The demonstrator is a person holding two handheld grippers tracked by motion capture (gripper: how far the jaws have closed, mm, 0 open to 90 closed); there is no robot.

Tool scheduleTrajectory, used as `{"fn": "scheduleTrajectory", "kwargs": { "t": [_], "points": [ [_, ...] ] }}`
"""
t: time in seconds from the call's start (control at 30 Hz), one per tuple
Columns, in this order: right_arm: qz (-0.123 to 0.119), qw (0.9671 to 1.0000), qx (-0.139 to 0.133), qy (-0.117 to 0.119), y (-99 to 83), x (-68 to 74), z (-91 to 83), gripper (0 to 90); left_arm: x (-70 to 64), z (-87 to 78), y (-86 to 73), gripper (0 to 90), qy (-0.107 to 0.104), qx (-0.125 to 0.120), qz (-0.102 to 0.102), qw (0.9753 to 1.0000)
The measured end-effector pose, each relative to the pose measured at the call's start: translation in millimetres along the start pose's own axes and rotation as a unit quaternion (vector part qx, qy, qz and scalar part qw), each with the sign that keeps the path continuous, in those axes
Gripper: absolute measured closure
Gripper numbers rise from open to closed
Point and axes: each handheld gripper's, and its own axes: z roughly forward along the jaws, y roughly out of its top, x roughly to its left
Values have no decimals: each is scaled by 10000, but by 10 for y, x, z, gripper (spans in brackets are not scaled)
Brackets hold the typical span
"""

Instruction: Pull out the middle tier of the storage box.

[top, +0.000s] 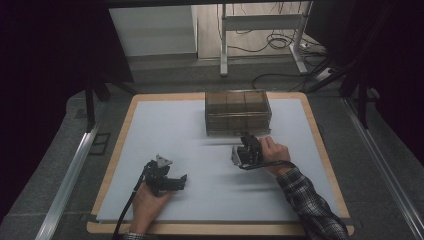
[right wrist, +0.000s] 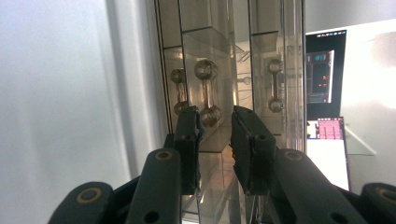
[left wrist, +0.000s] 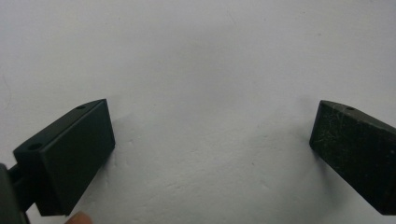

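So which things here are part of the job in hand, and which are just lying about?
In the job:
- clear drawer box
- its drawer handle, which the right gripper is closing around
- left gripper, open above the white mat

Just lying about:
- metal frame
- floor cables

white mat (top: pixel 165 130), metal desk frame (top: pixel 223 45), floor cables (top: pixel 275 42).

Black two-jaw left gripper (top: pixel 181 180) — grey three-cornered plate on top, black cable trailing behind. Black right gripper (right wrist: pixel 215 130) — screw holes behind pads; plaid sleeve (top: pixel 311 202).
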Motion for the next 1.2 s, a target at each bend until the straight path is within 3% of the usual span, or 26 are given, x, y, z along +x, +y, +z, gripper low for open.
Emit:
{"fn": "scheduleTrajectory", "kwargs": {
  "t": [0.3, 0.63, 0.67, 0.97, 1.0, 1.03, 1.13, 1.2],
  "points": [
    [412, 9979, -228, 444, -64, -132, -56, 717, 0, 0, 0, 0, -1, -2, -2, 10000],
    [697, 9940, -471, 700, -116, -241, -92, 702, 0, 0, 0, 0, 0, -2, -3, 10000],
    [783, 9920, -513, 851, -130, -267, -96, 696, 0, 0, 0, 0, -1, -2, -2, 10000],
    [1022, 9854, -640, 1206, -193, -378, -91, 663, -4, 4, 0, 0, 1, -25, -29, 10000],
    [1117, 9818, -696, 1368, -210, -416, -87, 656, -4, 4, 0, 0, 1, -26, -30, 10000],
    [1117, 9818, -696, 1368, -210, -416, -87, 656, -4, 4, 0, 0, 1, -26, -30, 10000],
    [1243, 9743, -783, 1709, -249, -492, -77, 650, 1, 1, 0, 0, 0, -6, 7, 10000],
    [1257, 9728, -765, 1789, -265, -518, -68, 650, 2, 0, 1, 0, 0, -3, 10, 10000]
  ]
}}
